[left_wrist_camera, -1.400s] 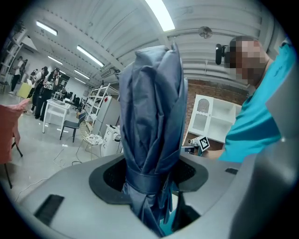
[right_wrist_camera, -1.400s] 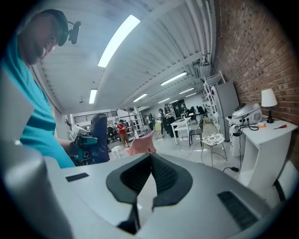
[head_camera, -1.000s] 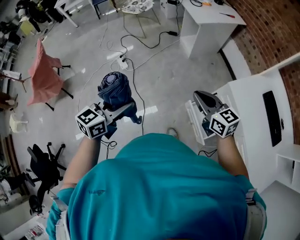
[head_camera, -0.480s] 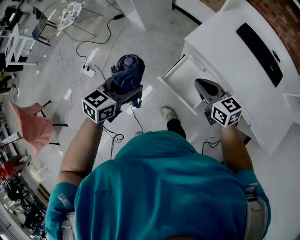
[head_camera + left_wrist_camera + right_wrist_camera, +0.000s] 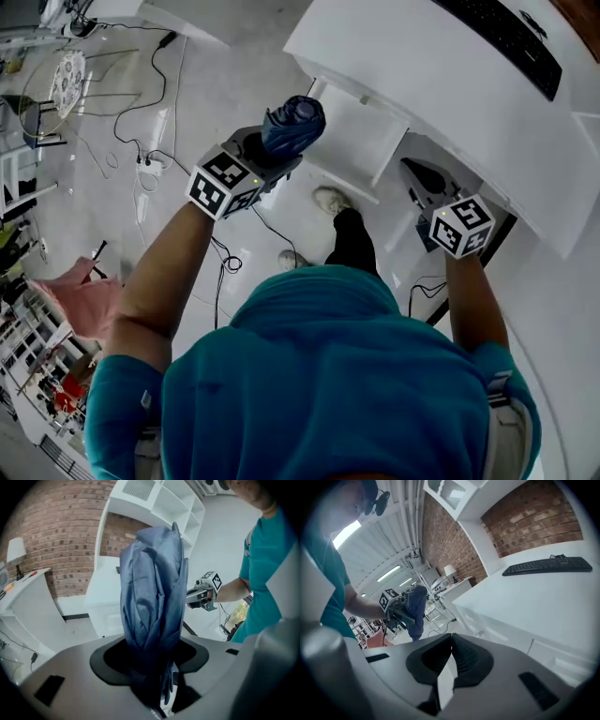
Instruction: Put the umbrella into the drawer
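A folded blue umbrella (image 5: pixel 294 123) stands up between the jaws of my left gripper (image 5: pixel 268 156), which is shut on it. In the left gripper view the umbrella (image 5: pixel 153 597) fills the middle, and its lower end is hidden between the jaws of the left gripper (image 5: pixel 151 657). The umbrella's top hangs at the left edge of the open white drawer (image 5: pixel 362 139). My right gripper (image 5: pixel 415 172) hovers to the right of the drawer under the desk edge. Its jaws meet, shut and holding nothing, in the right gripper view (image 5: pixel 451 642), where the umbrella (image 5: pixel 416 605) shows at the left.
The drawer belongs to a white desk (image 5: pixel 441 70) that carries a black keyboard (image 5: pixel 502 37). The person's shoes (image 5: pixel 330 200) stand on the floor just below the drawer. Cables (image 5: pixel 150 159) trail over the grey floor at the left.
Both grippers have swung towards the white desk and sunk. The umbrella, still held by the left gripper, has gone from over the bare floor to the open drawer's edge.
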{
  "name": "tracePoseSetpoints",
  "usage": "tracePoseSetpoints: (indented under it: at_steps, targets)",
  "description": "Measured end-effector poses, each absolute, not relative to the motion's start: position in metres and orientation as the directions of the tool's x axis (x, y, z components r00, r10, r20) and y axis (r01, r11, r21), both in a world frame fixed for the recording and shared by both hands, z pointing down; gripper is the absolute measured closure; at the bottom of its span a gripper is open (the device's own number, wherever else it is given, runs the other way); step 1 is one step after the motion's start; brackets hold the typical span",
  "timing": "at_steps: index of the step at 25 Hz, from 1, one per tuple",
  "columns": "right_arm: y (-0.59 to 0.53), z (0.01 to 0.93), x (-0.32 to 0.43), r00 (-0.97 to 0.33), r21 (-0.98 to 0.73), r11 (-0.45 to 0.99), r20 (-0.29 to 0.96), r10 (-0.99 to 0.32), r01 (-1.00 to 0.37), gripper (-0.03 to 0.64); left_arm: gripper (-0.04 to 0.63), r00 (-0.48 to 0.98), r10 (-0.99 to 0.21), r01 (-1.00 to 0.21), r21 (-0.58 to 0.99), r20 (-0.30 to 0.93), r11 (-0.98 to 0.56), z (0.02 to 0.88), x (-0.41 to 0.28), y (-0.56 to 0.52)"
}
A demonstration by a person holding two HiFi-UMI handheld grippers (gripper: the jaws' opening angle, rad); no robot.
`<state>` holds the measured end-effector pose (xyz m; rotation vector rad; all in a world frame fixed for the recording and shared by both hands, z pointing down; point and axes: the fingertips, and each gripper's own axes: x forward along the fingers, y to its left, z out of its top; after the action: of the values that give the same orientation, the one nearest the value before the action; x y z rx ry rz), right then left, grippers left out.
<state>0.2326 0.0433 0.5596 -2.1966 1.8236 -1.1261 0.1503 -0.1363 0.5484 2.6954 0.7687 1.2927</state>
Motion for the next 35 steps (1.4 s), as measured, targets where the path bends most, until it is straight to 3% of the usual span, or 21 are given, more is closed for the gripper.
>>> tracePoseSetpoints:
  at_steps: [11, 22, 35]
  targets:
    - [0.131, 0.645, 0.248, 0.154, -0.523, -0.485, 0.552, -0.819, -0.701, 0.592, 0.344, 0.226, 0.451, 0.615, 0.233, 0.863, -0.754, 0.696, 0.200, -0.069]
    - [0.167, 0.680, 0.235, 0.195, -0.542, -0.552, 0.579, -0.792, -0.633, 0.592, 0.344, -0.011, 0.249, 0.740, 0.175, 0.969, -0.649, 0.844, 0.229, -0.039]
    - [0.183, 0.708, 0.197, 0.115, -0.563, -0.564, 0.639, -0.760, -0.604, 0.592, 0.342, -0.112, 0.163, 0.662, 0.196, 0.980, -0.724, 0.951, 0.237, -0.034]
